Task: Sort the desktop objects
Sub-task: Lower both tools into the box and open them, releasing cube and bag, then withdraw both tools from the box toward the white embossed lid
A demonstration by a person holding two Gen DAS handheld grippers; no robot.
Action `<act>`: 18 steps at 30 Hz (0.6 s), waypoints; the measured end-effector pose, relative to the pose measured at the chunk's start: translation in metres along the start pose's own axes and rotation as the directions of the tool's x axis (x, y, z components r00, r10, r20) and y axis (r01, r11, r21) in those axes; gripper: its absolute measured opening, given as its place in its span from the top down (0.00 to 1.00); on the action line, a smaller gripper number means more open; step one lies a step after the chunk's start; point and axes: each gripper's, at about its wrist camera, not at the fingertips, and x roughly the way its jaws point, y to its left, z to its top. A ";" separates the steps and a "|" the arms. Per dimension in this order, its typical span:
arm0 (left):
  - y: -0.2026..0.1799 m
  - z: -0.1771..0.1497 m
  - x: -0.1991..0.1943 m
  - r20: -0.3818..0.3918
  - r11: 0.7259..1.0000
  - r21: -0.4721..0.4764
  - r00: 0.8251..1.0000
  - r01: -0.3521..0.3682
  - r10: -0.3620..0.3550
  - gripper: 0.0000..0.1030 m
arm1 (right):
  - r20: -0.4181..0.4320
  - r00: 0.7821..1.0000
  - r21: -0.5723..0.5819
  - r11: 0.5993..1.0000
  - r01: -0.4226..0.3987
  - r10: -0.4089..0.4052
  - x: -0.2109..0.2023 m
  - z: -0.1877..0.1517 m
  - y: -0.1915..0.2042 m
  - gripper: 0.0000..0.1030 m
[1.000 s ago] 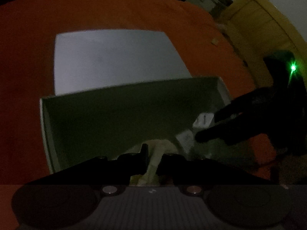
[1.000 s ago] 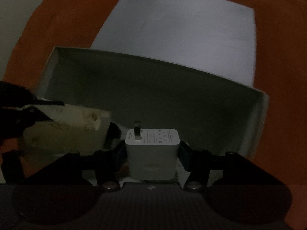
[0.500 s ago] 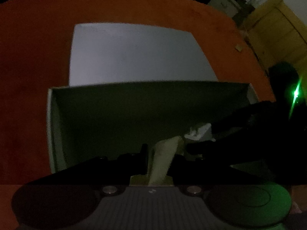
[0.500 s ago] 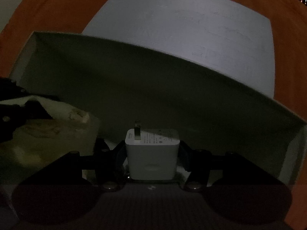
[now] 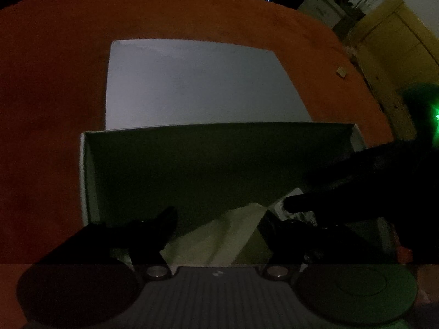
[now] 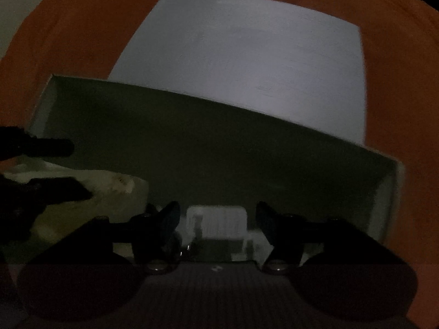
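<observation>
Left wrist view: the left gripper [image 5: 218,216] is spread wide, its fingers [image 5: 162,224] well apart and grasping nothing. Between them a pale block [image 5: 219,238] lies tilted in the box [image 5: 87,181], running from 7 o'clock up toward 1 o'clock; whether either finger touches it cannot be told in the dim light. The box fills the middle of the frame, its far wall dark and upright. Behind that wall, toward 12 o'clock, a white lid [image 5: 197,85] lies flat on the orange desk [image 5: 49,82]. At 3 o'clock the right gripper [image 5: 356,189] reaches into the box as a dark shape, one fingertip just beside the upper end of the block. A small tan scrap [image 5: 341,71] sits on the desk at 2 o'clock.

Right wrist view: the right gripper [image 6: 218,220] is released, fingers [image 6: 167,222] apart. A white charger [image 6: 219,223] sits low in the box [image 6: 389,200] between them, at 6 o'clock, and neither finger is seen to touch it. At 9 o'clock the block [image 6: 109,194] lies in the box, with the dark fingers of the left gripper [image 6: 55,170] above and across it. The lid [image 6: 247,54] spreads toward 12 o'clock beyond the far wall, on the desk [image 6: 90,27].
</observation>
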 end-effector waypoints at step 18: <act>-0.090 0.039 -0.163 0.247 0.954 0.283 0.969 -0.094 0.022 0.21 | 0.253 0.967 0.139 0.990 -0.005 -0.030 -0.218 -0.087 0.043 0.27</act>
